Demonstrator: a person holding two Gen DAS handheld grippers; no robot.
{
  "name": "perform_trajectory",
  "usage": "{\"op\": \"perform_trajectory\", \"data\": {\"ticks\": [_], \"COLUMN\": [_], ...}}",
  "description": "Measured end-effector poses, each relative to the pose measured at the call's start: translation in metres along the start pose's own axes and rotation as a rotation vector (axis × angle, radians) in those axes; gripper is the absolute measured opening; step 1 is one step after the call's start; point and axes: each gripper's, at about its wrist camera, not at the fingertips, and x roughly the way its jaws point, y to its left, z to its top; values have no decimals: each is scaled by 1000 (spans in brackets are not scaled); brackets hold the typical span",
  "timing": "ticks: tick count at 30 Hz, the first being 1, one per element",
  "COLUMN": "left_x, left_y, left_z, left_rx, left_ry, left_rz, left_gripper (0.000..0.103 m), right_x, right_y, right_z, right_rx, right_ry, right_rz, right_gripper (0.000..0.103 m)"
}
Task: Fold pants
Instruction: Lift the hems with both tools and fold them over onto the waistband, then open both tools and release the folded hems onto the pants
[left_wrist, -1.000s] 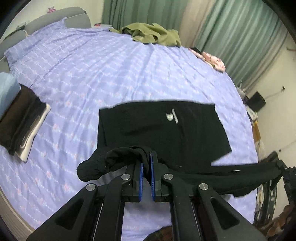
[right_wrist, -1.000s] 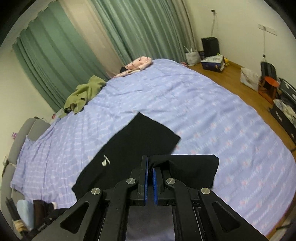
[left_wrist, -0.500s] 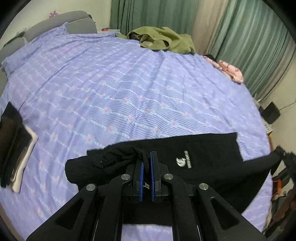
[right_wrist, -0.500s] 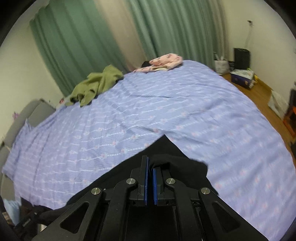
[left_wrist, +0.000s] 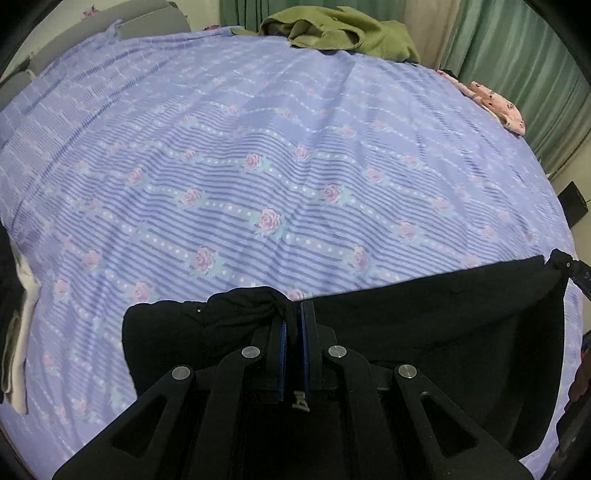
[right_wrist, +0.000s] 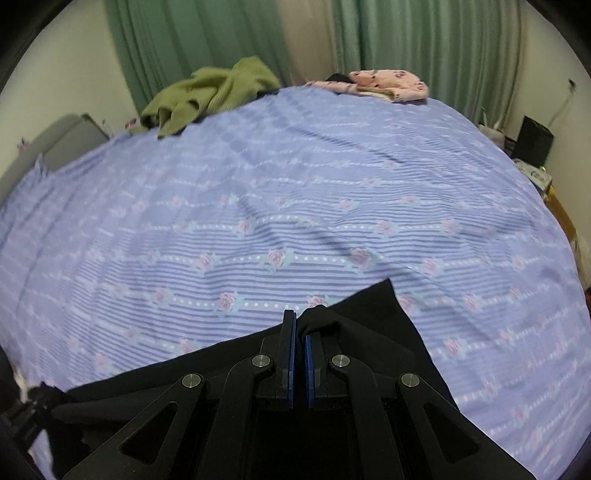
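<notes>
1. Left wrist view is showing the left gripper (left_wrist: 293, 314) with its blue pads nearly together, pinching a bunched edge of the black pants (left_wrist: 424, 332) at its tips.
2. The pants are lying across the near part of the bed (left_wrist: 258, 147), which is wearing a lavender striped sheet with roses; the cloth is stretching toward the right gripper (left_wrist: 561, 264), which is showing at the far right edge.
3. Right wrist view is showing the right gripper (right_wrist: 300, 325) closed down to a narrow gap, gripping a fold of the pants (right_wrist: 369, 332) that is draping over its right finger.
4. An olive garment (right_wrist: 210, 92) and a pink garment (right_wrist: 388, 83) are lying at the far side of the bed (right_wrist: 295, 184), in front of green curtains (right_wrist: 424, 44).
5. A folded stack of clothes (left_wrist: 16, 314) is sitting at the left edge of the left wrist view.
</notes>
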Motion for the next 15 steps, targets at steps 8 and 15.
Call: {"op": "perform_trajectory", "data": {"ticks": [8, 15], "left_x": [23, -28], "left_y": [0, -8], "left_z": [16, 23], "left_rx": [6, 41], "left_ry": [69, -19], "left_rz": [-2, -72], "left_gripper": [39, 67], "right_x": [41, -20], "right_y": [5, 8], "right_z": [14, 19], "right_rx": [-46, -42], "right_ry": [76, -42], "right_rz": [27, 89], "right_gripper": [17, 54]}}
